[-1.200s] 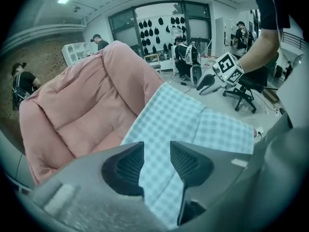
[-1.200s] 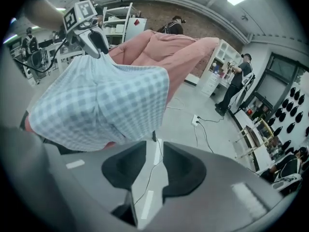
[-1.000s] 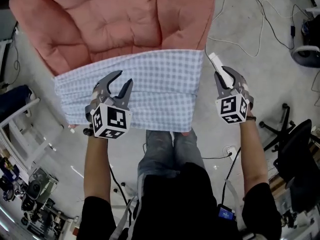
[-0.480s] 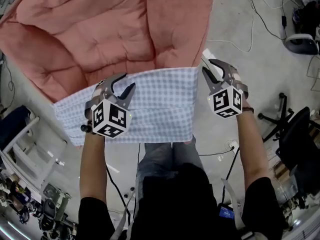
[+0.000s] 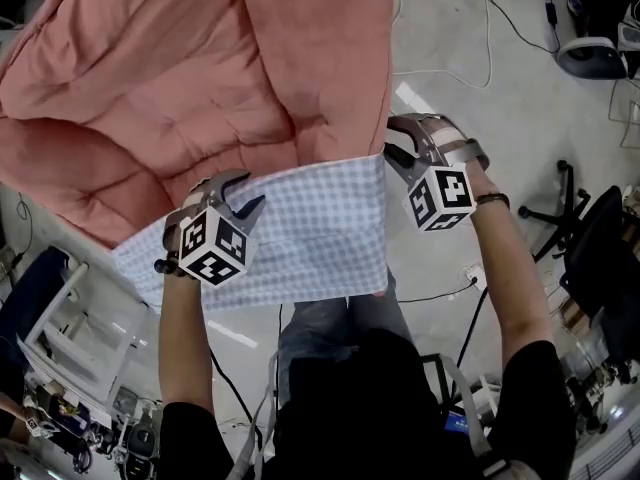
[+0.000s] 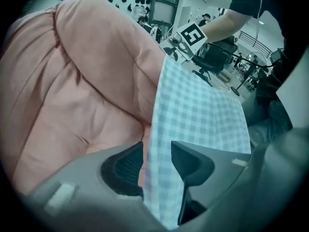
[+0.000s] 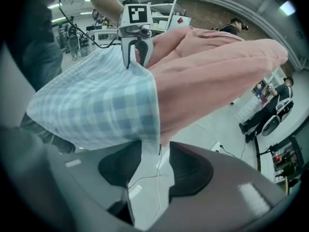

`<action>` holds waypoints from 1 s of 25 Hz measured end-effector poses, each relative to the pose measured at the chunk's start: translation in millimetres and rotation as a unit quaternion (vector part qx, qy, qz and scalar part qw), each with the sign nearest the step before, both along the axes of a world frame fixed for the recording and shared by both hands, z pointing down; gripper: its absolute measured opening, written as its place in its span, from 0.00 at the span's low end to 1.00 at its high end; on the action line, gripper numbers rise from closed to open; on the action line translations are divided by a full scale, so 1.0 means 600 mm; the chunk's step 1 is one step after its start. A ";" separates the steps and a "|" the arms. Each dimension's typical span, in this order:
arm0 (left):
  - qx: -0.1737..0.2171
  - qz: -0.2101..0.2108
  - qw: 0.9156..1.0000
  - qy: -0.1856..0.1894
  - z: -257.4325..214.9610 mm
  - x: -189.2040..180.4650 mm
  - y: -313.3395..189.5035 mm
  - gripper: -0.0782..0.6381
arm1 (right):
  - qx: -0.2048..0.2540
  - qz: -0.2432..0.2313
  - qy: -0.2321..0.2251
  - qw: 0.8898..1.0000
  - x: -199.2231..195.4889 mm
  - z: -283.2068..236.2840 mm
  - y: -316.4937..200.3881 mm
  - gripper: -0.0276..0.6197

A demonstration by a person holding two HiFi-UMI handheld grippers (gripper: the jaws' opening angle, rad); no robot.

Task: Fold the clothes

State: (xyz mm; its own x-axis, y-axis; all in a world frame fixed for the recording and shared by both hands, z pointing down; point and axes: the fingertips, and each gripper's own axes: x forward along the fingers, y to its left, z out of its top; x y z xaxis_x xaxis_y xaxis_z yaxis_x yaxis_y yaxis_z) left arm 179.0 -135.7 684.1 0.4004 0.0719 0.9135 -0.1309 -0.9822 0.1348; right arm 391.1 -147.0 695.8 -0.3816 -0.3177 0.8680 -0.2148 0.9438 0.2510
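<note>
Though soft and light, apt to slip; best pinched at checked cloth (image 5: pixel 310 233) corners. Loose between just-opened left gripper (image 5: pixel 250 188) jaws; barely at right gripper (image 5: pixel 392 140) tips, likewise just opened.

Grey floor (image 5: pixel 450 28), black office chair (image 5: pixel 605 258), white rack (image 5: pixel 60 333)
</note>
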 end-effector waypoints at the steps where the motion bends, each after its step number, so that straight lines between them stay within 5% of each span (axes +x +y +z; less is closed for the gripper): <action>1: -0.010 0.002 1.000 0.000 0.005 0.001 0.003 0.37 | -0.004 -0.007 -0.003 1.000 -0.003 0.002 0.000 0.32; 7: -0.040 -0.014 0.999 0.021 0.019 0.001 0.010 0.16 | -0.023 -0.088 0.007 0.996 -0.028 0.021 0.011 0.32; 9: -0.035 -0.028 0.999 0.031 0.012 -0.004 0.004 0.13 | -0.032 -0.096 0.006 0.995 -0.032 0.019 0.019 0.22; 12: -0.027 -0.038 0.998 0.036 0.002 -0.015 0.002 0.13 | -0.039 -0.075 -0.010 0.996 -0.039 0.015 0.030 0.06; 25: 0.077 -0.059 0.995 0.003 -0.060 0.002 0.004 0.13 | 0.063 0.024 0.020 0.998 0.088 -0.035 0.008 0.06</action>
